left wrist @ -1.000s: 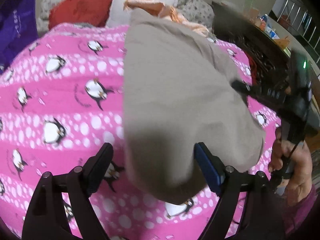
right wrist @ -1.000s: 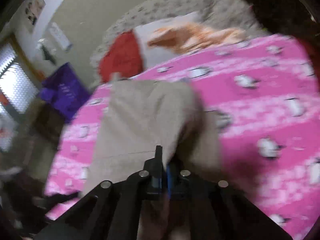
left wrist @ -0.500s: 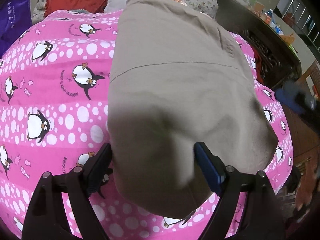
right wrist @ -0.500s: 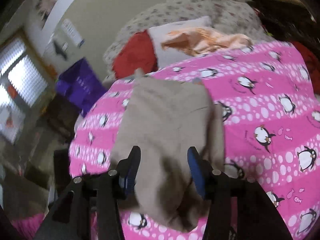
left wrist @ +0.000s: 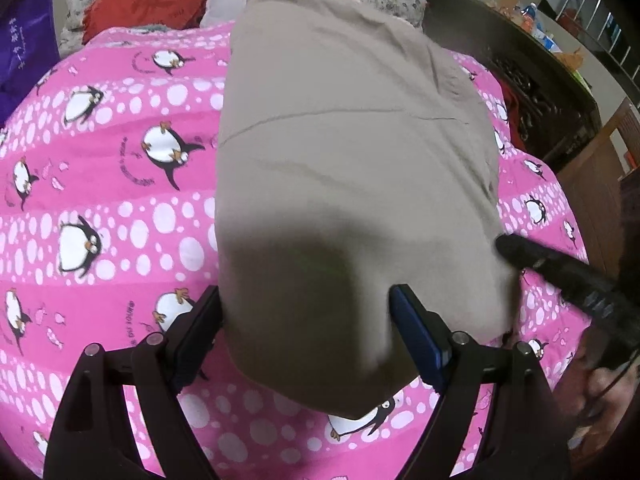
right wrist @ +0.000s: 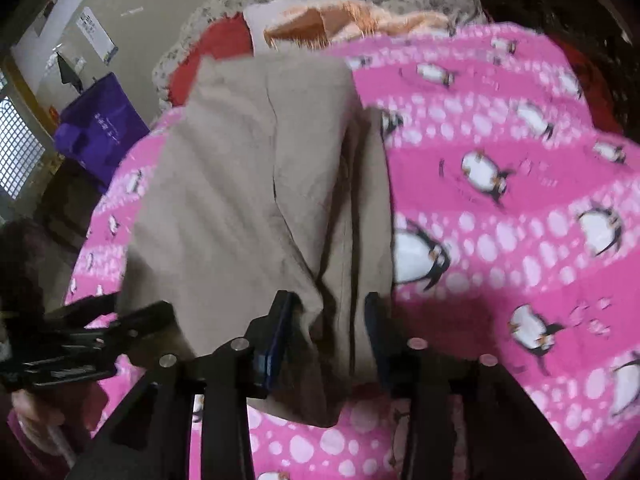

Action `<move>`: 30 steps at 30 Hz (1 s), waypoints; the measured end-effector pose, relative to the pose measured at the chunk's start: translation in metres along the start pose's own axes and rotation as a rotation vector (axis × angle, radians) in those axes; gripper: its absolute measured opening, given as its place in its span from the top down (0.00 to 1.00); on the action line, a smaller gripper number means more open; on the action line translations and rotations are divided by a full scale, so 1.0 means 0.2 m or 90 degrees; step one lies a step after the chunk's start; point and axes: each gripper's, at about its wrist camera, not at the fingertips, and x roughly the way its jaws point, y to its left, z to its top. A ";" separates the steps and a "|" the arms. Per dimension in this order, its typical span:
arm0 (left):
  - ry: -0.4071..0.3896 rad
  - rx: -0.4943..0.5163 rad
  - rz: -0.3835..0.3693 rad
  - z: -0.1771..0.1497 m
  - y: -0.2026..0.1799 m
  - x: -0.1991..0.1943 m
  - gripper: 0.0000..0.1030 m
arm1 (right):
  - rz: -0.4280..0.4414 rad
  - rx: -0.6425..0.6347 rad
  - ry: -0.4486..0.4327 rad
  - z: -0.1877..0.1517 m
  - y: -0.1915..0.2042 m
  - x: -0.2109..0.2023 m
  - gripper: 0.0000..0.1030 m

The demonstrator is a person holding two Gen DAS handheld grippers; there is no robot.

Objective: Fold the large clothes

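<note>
I can read nothing for certain: the curved print beside the blanket's [left wrist: 120, 216] penguins and the purple bag's [right wrist: 102, 120] white lettering stay too blurred.

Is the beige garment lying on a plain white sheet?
No, the beige garment lies on a pink blanket printed with penguins and white dots.

Bed under pink penguin-print blanket [left wrist: 120, 208], folded beige garment [left wrist: 344, 152] flat across its middle.
</note>
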 end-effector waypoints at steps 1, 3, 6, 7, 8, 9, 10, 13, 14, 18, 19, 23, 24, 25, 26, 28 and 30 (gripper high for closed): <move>-0.006 0.004 0.000 0.01 0.00 -0.02 0.18 | 0.001 0.001 -0.016 0.03 0.01 -0.04 0.60; -0.014 0.010 0.002 0.03 0.01 -0.04 0.18 | -0.010 -0.011 -0.061 0.10 0.04 -0.11 0.45; -0.041 0.008 0.007 0.07 0.02 -0.08 0.18 | -0.012 -0.016 -0.085 0.22 0.09 -0.09 0.19; -0.042 0.008 0.004 0.08 0.02 -0.08 0.18 | -0.006 -0.017 -0.078 0.27 0.10 -0.06 0.19; -0.040 0.006 0.000 0.10 0.03 -0.08 0.18 | -0.002 -0.021 -0.071 0.31 0.11 -0.02 0.20; -0.036 0.004 0.000 0.12 0.03 -0.07 0.18 | -0.002 -0.020 -0.067 0.34 0.12 0.01 0.20; -0.035 0.004 0.001 0.13 0.03 -0.06 0.18 | 0.002 -0.009 -0.062 0.38 0.13 0.06 0.22; -0.039 0.006 -0.002 0.17 0.05 -0.04 0.18 | 0.034 0.011 -0.063 0.43 0.12 0.12 0.97; -0.042 0.003 -0.008 0.18 0.06 -0.03 0.18 | -0.003 0.007 -0.061 0.43 0.11 0.14 0.98; -0.041 -0.034 -0.045 0.21 0.09 0.06 0.18 | -0.106 -0.025 -0.024 0.36 0.02 0.31 1.00; -0.021 -0.056 -0.067 0.22 0.12 0.12 0.18 | -0.123 -0.020 0.005 0.33 -0.02 0.37 1.00; 0.005 -0.094 -0.114 0.23 0.19 0.22 0.14 | -0.006 0.060 -0.035 0.28 -0.18 0.29 0.90; 0.004 -0.092 -0.119 0.24 0.19 0.22 0.12 | 0.012 0.076 -0.048 0.28 -0.21 0.24 0.82; 0.004 -0.087 -0.124 0.24 0.20 0.23 0.12 | 0.035 0.087 -0.053 0.27 -0.24 0.20 0.50; 0.003 -0.086 -0.126 0.24 0.20 0.23 0.09 | 0.068 0.093 -0.058 0.27 -0.27 0.17 0.30; 0.005 -0.089 -0.127 0.25 0.21 0.25 0.03 | 0.139 0.104 -0.080 0.25 -0.30 0.13 0.23; 0.010 -0.099 -0.135 0.25 0.22 0.27 0.00 | 0.180 0.109 -0.068 0.24 -0.32 0.15 0.23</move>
